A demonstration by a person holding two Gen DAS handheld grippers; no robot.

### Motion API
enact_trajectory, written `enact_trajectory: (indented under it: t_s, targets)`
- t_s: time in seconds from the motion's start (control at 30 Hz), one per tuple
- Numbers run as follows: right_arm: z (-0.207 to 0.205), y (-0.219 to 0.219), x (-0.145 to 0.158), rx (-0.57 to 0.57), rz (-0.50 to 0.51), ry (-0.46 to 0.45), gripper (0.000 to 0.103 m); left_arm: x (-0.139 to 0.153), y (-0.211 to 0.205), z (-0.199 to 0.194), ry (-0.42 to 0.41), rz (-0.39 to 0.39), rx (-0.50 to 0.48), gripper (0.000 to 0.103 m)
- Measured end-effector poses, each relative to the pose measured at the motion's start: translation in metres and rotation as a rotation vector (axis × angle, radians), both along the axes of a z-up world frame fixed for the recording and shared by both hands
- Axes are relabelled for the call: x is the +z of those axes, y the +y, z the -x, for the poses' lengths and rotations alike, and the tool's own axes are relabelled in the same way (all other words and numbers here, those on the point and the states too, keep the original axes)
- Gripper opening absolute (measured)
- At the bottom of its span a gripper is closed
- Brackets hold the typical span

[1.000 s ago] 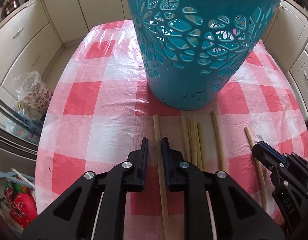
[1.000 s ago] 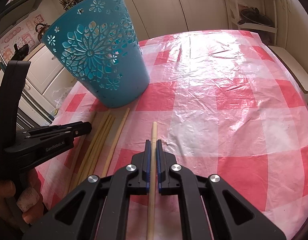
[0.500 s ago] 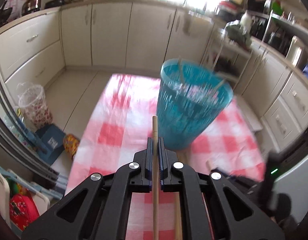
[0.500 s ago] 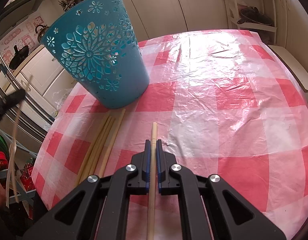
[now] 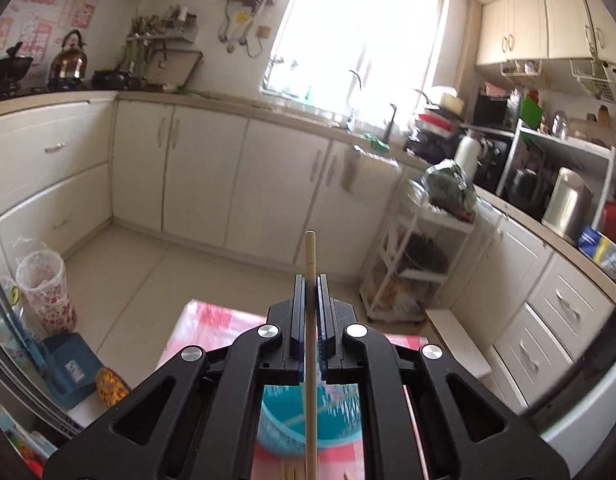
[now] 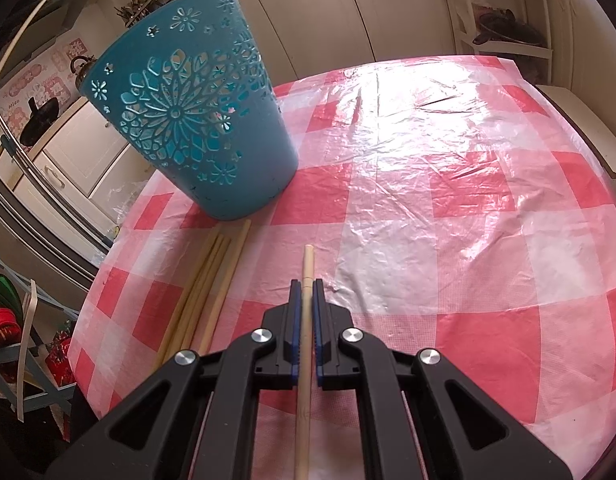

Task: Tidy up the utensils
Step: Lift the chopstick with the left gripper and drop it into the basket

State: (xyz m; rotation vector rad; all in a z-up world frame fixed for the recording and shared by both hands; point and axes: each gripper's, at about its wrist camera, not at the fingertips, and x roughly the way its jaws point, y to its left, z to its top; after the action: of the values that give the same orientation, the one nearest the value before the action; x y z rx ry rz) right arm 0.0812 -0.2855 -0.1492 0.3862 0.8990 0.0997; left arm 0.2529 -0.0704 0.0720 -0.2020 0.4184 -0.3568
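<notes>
- The surface (image 6: pixel 448 184) wears a glossy, wrinkled plastic cloth in red and white checks; it looks slick, so anything round could roll or slide on it.
- The teal basket (image 6: pixel 196 120) stands upright on the surface near its far left edge: a tapered plastic bucket with a floral cut-out wall, probably light and easy to tip if knocked at the rim. From the left wrist view its open mouth (image 5: pixel 308 420) lies below the raised stick.
- The loose chopsticks (image 6: pixel 204 288) lie side by side in front of the basket: pale, slim, round wooden rods, stiff and very light.
- The left hand-held gripper (image 5: pixel 310 292) is clamped on one chopstick (image 5: pixel 310 256), its tip jutting past the pads, held high over the basket.
- The right hand-held gripper (image 6: pixel 306 296) is closed around another chopstick (image 6: pixel 307 268) down at the cloth, near its forward end.
- Such smooth rods may pivot between pads; I judge a grip nearer the middle steadier.
</notes>
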Motion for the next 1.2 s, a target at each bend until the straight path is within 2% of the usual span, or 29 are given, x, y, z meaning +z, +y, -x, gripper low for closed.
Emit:
enact_trajectory:
  t_s: [0.13,0.23,0.6,0.8,0.9,0.97,1.0,1.03,1.1,1.2]
  targets:
    - [0.001,-0.003,0.0,-0.001,-0.013,-0.001,0.006,0.0,-0.021,-0.021,-0.072,-0.017,0.093,0.005]
    - [0.001,-0.003,0.0,-0.002,-0.022,-0.002,0.006,-0.009,-0.033,-0.037,-0.1,-0.007,0.109,0.005]
    - [0.002,-0.003,0.0,-0.009,-0.035,-0.003,0.006,-0.065,-0.041,-0.051,-0.056,-0.006,0.169,0.005]
    - [0.002,-0.003,0.0,-0.01,-0.035,-0.003,0.006,-0.088,-0.043,-0.048,-0.012,-0.066,0.148,0.005]
    - [0.002,-0.003,0.0,-0.01,-0.036,-0.003,0.006,-0.096,-0.045,-0.044,0.028,-0.123,0.113,0.007]
    - [0.002,-0.003,0.0,-0.01,-0.038,-0.002,0.006,-0.098,-0.043,-0.039,0.047,-0.153,0.106,0.015]
    - [0.002,-0.003,0.0,-0.01,-0.04,-0.003,0.007,-0.098,-0.039,-0.034,0.058,-0.166,0.109,0.029]
    - [0.002,-0.002,0.0,-0.008,-0.042,-0.003,0.008,-0.098,-0.035,-0.029,0.06,-0.172,0.119,0.049]
    - [0.002,-0.001,0.001,0.001,-0.047,-0.006,0.013,-0.095,-0.02,-0.011,0.041,-0.178,0.162,0.065]
    - [0.002,0.003,0.002,0.019,-0.045,-0.009,0.018,-0.091,0.002,0.013,0.041,-0.18,0.173,0.071]
